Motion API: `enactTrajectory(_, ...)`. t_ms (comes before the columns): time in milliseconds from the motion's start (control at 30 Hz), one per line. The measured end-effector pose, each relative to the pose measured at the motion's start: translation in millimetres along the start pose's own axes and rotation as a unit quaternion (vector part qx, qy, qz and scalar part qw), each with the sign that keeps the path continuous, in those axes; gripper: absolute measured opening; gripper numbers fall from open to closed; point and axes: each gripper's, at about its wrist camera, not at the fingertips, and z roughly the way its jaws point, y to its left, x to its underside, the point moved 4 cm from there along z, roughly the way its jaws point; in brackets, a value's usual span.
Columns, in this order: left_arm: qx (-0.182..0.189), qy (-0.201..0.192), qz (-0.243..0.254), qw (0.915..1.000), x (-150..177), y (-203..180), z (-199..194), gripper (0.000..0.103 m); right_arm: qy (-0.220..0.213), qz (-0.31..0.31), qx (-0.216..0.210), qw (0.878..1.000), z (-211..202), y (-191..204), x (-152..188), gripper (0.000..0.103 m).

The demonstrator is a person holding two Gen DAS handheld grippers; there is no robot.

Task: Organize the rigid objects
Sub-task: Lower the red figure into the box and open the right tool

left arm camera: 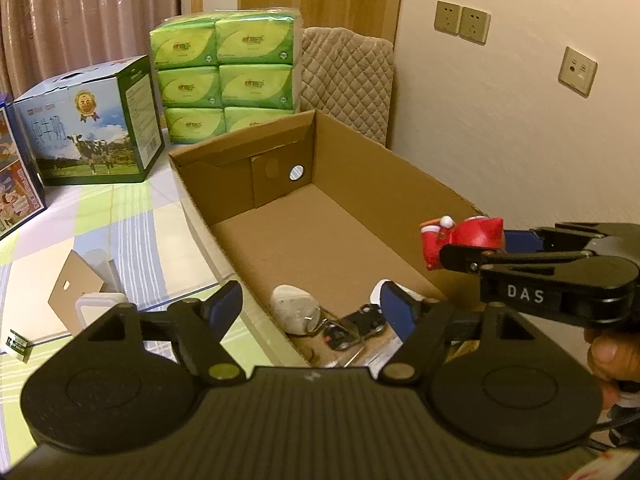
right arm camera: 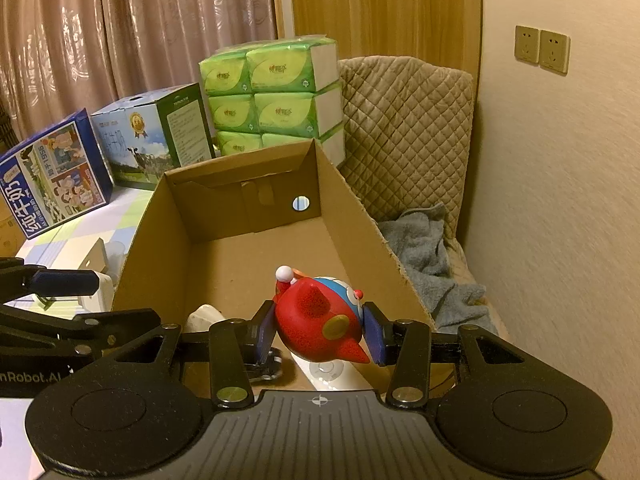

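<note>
Above the cardboard box (right arm camera: 160, 248), the red toy figure (right arm camera: 320, 324), clamped between the right gripper (right arm camera: 320, 334) fingers, is best lowered onto bare floor, clear of the empty, wide-spread left gripper (left arm camera: 312, 304).

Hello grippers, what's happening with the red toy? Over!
Right gripper shut on red toy, above the box. Left gripper open, empty. Nothing blocking the drop.

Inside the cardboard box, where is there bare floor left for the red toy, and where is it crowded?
The cardboard box floor is bare from its middle to the far wall with the round hole. The near end is crowded: a white object and a small black toy car lie there, under the red toy.
</note>
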Motion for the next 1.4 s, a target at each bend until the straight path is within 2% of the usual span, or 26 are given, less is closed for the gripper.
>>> enactTrajectory(333,-0.015,-0.002,-0.015,0.9998,4,14,-7,0.072,0.003,-0.002,-0.003,1.0,-1,6,4,0.043)
enactTrajectory(1067,-0.017,-0.007,-0.024,0.9995,7,18,-14,0.072,0.01,-0.004,-0.006,1.0,2,11,8,0.043)
enactTrajectory(1400,-0.021,-0.012,-0.032,0.9992,7,22,-18,0.072,-0.004,0.031,-0.001,1.0,0,0,3,0.043)
